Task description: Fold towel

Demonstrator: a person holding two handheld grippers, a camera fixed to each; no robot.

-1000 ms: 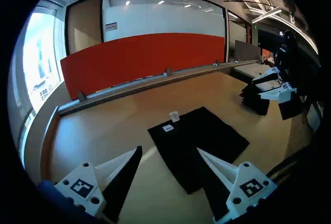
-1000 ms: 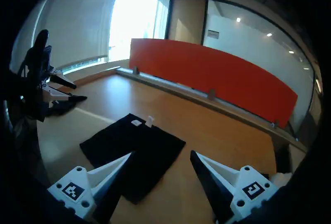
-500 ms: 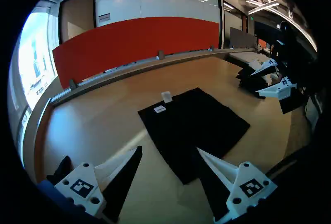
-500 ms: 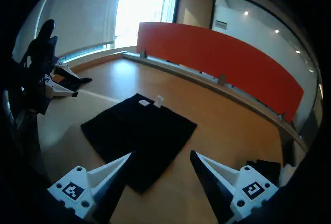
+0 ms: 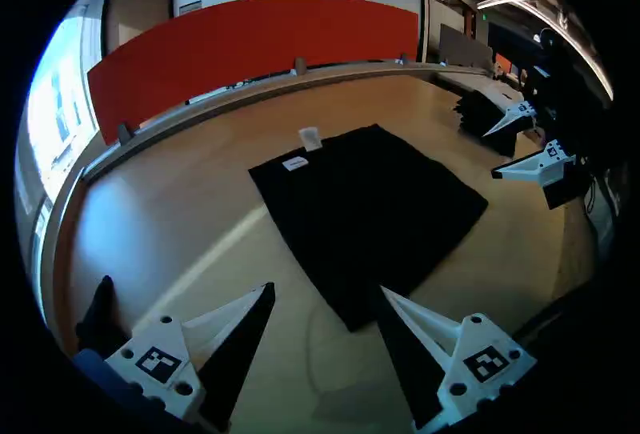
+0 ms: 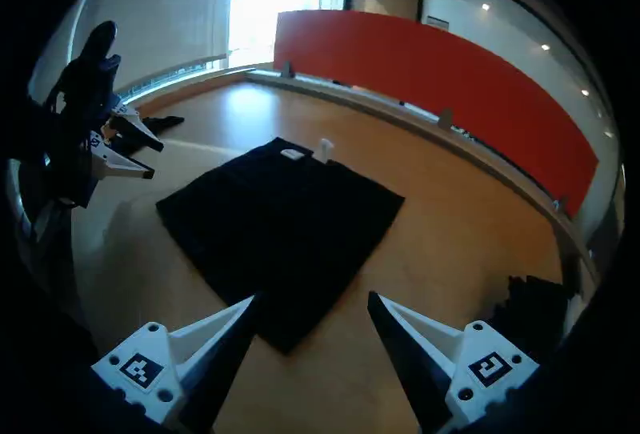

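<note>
**Both grippers released; towel spread flat on the bench ahead**

1. Towel position. The black towel [image 5: 368, 202] lies open and flat on the wooden bench [image 5: 184, 210], in the centre of the left gripper view. Two small white tags [image 5: 310, 138] sit at its far edge, one standing up and one lying flat.

2. Left gripper. The left gripper [image 5: 326, 294] is at the bottom of its own view with its fingers spread wide and nothing between them. The near corner of the towel points into the gap between the fingers, closer to the finger at lower right. No finger is seen pressing on the cloth.

3. Right gripper. The right gripper [image 6: 312, 298] is at the bottom of the right gripper view, likewise released and empty. The towel's near corner reaches into the gap between its fingers, closer to the finger at lower left.

4. Cross views. Each gripper also appears farther off in the other's view, at the side edge of the frame, just beyond a side edge of the towel.

5. Surroundings. An orange partition [image 5: 256, 42] runs along the far side of the bench. A dark pile of cloth [image 6: 536, 306] lies at lower right of the right gripper view, well apart from the towel.
</note>
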